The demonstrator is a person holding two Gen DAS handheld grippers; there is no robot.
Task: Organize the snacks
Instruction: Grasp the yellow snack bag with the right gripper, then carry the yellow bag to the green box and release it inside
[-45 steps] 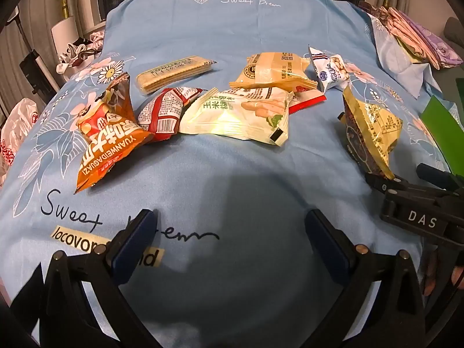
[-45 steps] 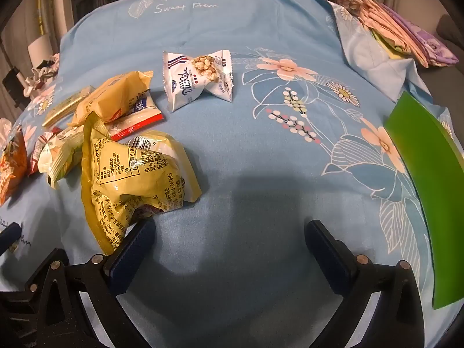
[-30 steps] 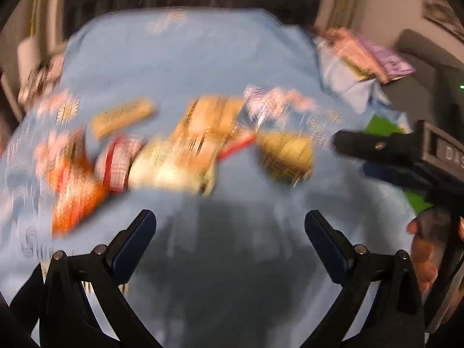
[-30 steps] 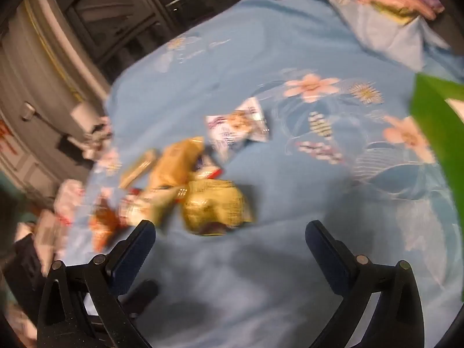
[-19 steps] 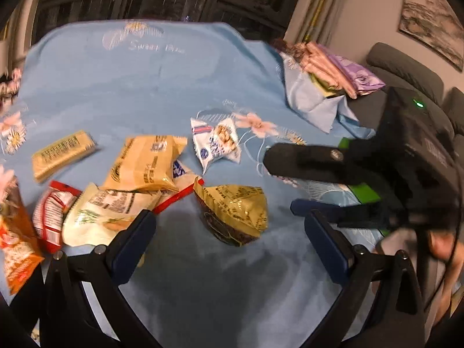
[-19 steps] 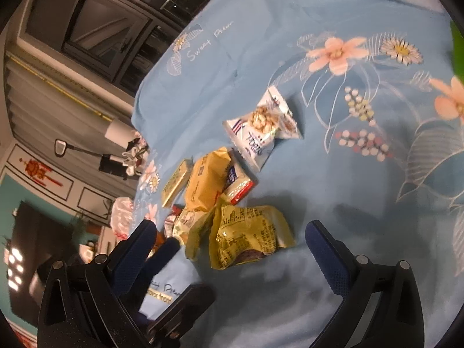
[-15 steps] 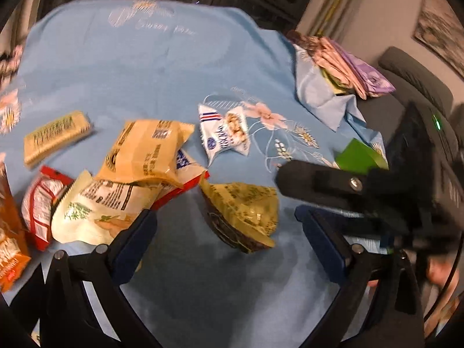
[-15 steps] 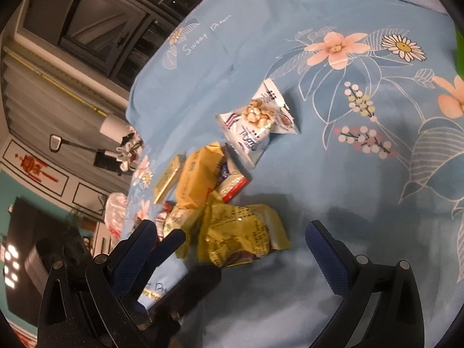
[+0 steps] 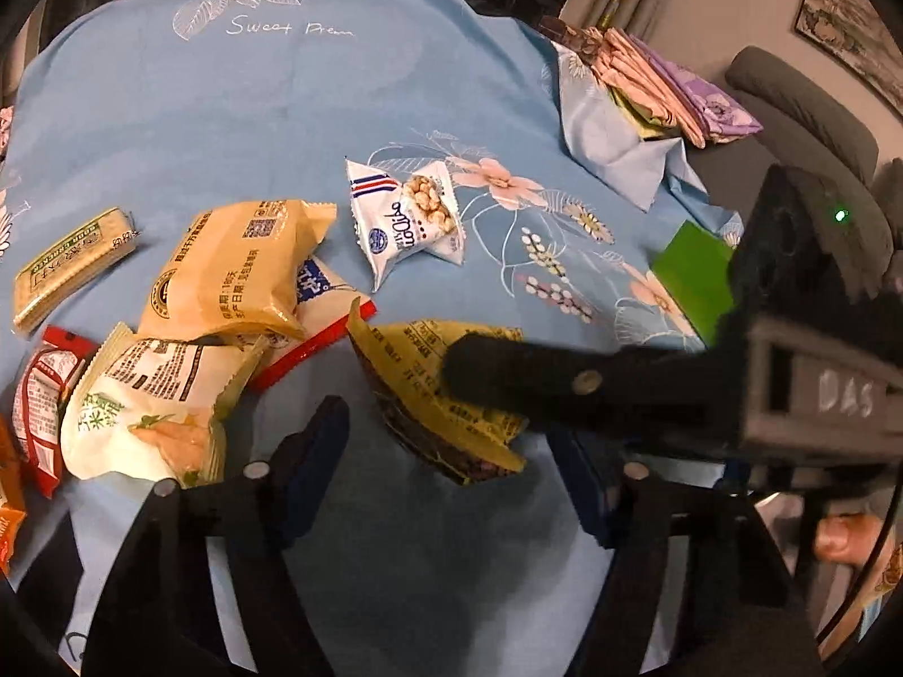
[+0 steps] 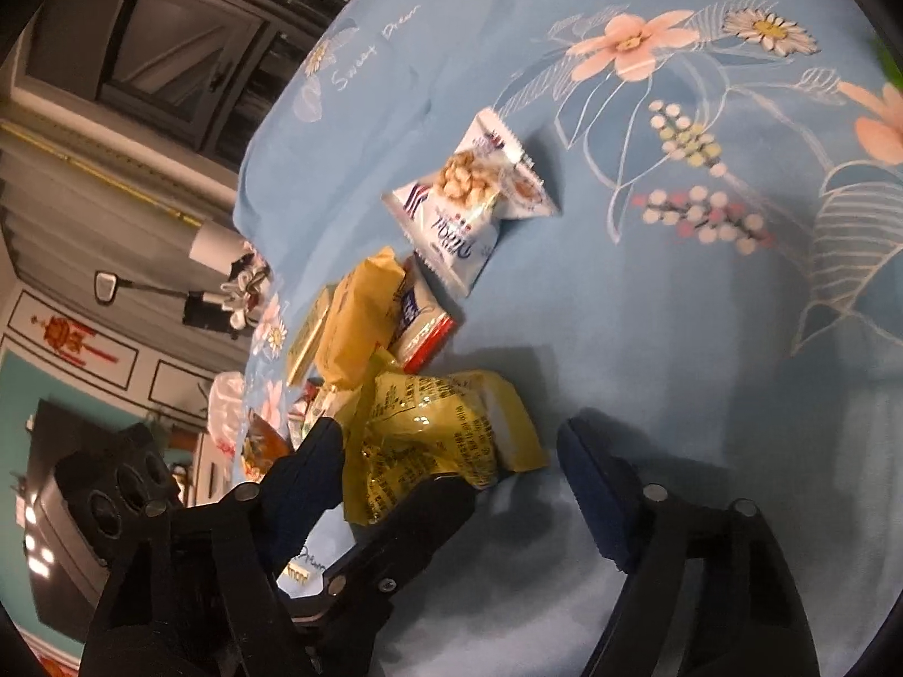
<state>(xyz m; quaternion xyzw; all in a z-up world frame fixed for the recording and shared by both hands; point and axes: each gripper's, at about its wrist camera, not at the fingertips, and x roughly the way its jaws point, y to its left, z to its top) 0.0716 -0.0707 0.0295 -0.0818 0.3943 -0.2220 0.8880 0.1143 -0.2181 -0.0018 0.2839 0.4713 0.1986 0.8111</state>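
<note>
A crinkled yellow snack bag [image 9: 451, 389] [image 10: 440, 429] lies on the blue flowered sheet [image 9: 338, 113]. My left gripper [image 9: 451, 468] has its jaws closing, with the bag's near end between its fingers and neither pad pressing on it. My right gripper [image 10: 451, 468] comes in from the right and is closing too. Its left finger [image 10: 316, 462] is at the bag's edge while the other stands well apart. In the left wrist view one right finger [image 9: 508, 372] reaches across the top of the bag. A left finger [image 10: 429, 513] shows under the bag in the right wrist view.
Left of the yellow bag lie a tan bag [image 9: 231, 276], a red-edged pack [image 9: 316, 304], a white-green bag [image 9: 147, 400], a red bag [image 9: 39, 395] and a cracker bar [image 9: 73, 265]. A white-blue nut bag [image 9: 406, 220] lies behind. A green sheet [image 9: 694, 276] and folded cloths [image 9: 649, 84] are at right.
Both grippers have swung in from either side onto the yellow bag and their jaws have narrowed. The right gripper now reaches across the left wrist view.
</note>
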